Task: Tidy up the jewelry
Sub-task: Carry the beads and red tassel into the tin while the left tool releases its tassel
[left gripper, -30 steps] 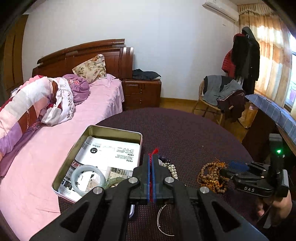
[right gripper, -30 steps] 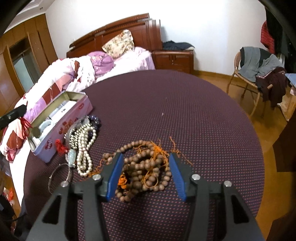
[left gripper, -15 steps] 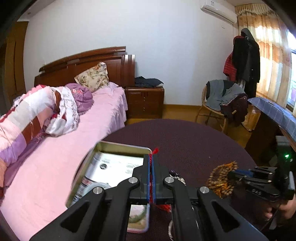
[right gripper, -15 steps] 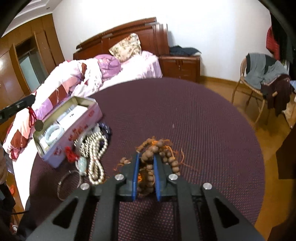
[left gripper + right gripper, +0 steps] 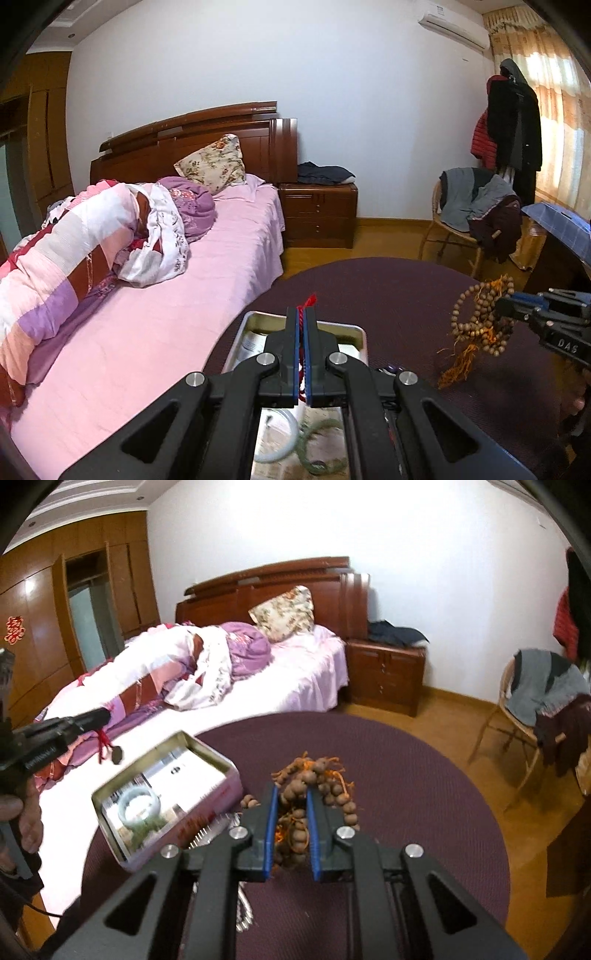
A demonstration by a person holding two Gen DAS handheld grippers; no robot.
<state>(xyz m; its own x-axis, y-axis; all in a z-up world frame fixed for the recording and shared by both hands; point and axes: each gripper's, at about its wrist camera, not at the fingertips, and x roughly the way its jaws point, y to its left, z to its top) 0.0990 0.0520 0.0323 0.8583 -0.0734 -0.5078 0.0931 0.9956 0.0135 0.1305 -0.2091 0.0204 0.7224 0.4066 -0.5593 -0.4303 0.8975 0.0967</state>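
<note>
My left gripper (image 5: 303,312) is shut on a red cord (image 5: 307,300); in the right wrist view the cord (image 5: 104,740) hangs from it with a dark pendant (image 5: 117,755) above the open metal tin (image 5: 207,755). The tin (image 5: 354,329) holds a pale jade bangle (image 5: 140,805) and a green bracelet (image 5: 325,446) on printed paper. My right gripper (image 5: 291,794) is shut on a bundle of brown wooden beads (image 5: 317,775) with orange tassels. The beads (image 5: 480,317) hang lifted off the round purple table (image 5: 406,775).
A pearl strand (image 5: 242,908) lies on the table beside the tin, mostly hidden under my right gripper. A pink bed (image 5: 147,314) borders the table on the left. A chair with clothes (image 5: 476,206) and a nightstand (image 5: 317,214) stand behind.
My right gripper closed on the wooden beads and lifted them off the table. My left gripper rose with the red cord and pendant above the tin.
</note>
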